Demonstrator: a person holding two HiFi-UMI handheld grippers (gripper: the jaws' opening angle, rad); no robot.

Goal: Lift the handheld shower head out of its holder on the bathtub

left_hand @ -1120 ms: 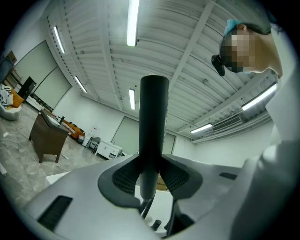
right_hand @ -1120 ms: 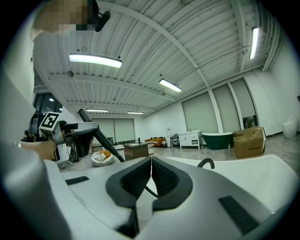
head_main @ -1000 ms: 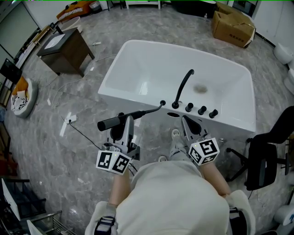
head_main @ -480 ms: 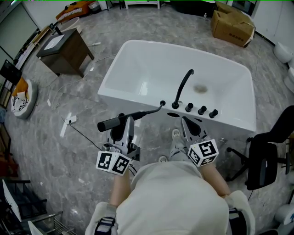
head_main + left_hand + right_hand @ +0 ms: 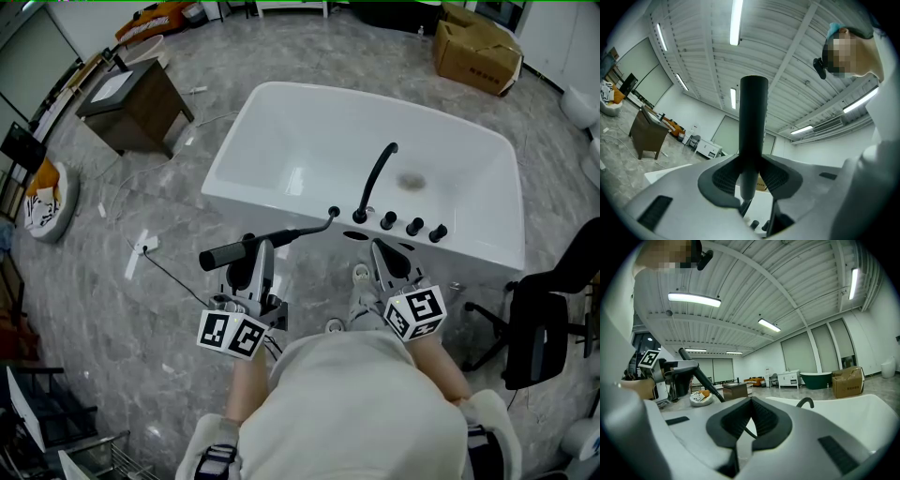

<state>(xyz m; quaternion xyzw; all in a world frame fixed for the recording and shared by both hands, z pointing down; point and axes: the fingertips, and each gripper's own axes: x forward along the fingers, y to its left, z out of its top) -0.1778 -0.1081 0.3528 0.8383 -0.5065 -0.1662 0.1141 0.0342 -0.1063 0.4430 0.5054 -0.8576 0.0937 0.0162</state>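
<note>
The black handheld shower head is out of its holder on the near rim of the white bathtub. It lies roughly level, with its thin end toward the holder. My left gripper is shut on its handle, and in the left gripper view the black shaft stands clamped between the pads. My right gripper hovers just in front of the tub rim below the black knobs. Its jaws are shut with nothing in them. In the right gripper view the shower head shows at the left.
A curved black spout rises from the tub rim. A dark wooden cabinet stands at the far left, a cardboard box at the far right, a black chair at my right. A cable and a white socket lie on the floor at the left.
</note>
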